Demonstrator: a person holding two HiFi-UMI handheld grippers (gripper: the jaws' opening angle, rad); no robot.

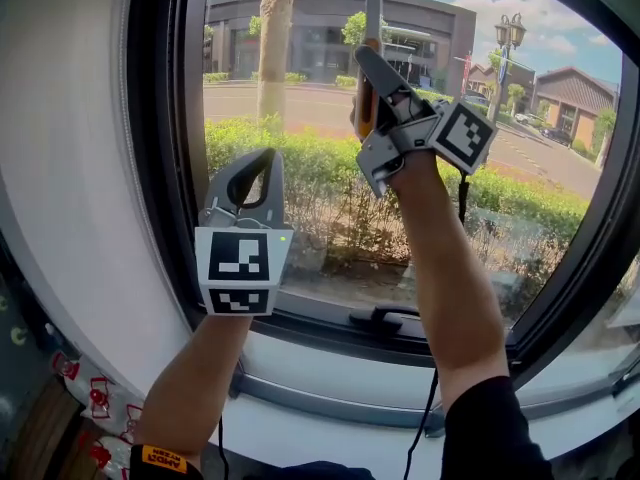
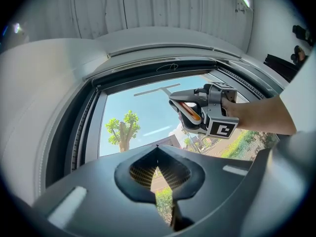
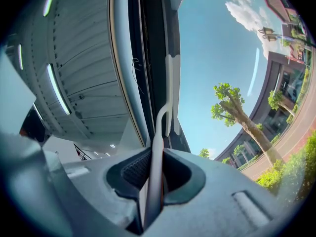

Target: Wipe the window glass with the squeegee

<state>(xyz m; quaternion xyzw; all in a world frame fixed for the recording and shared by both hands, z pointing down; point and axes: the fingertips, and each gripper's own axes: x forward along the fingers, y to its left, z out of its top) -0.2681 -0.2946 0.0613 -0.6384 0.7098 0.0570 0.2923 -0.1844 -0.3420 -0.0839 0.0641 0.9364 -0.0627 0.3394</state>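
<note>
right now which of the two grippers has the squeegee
The right gripper, raised high against the glass, is shut on the handle of the squeegee. The left gripper sits lower down, shut with nothing between its jaws.

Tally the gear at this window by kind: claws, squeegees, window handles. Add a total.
claws: 2 (left claw shut, empty; right claw shut on the squeegee)
squeegee: 1
window handle: 1
total: 4
</note>
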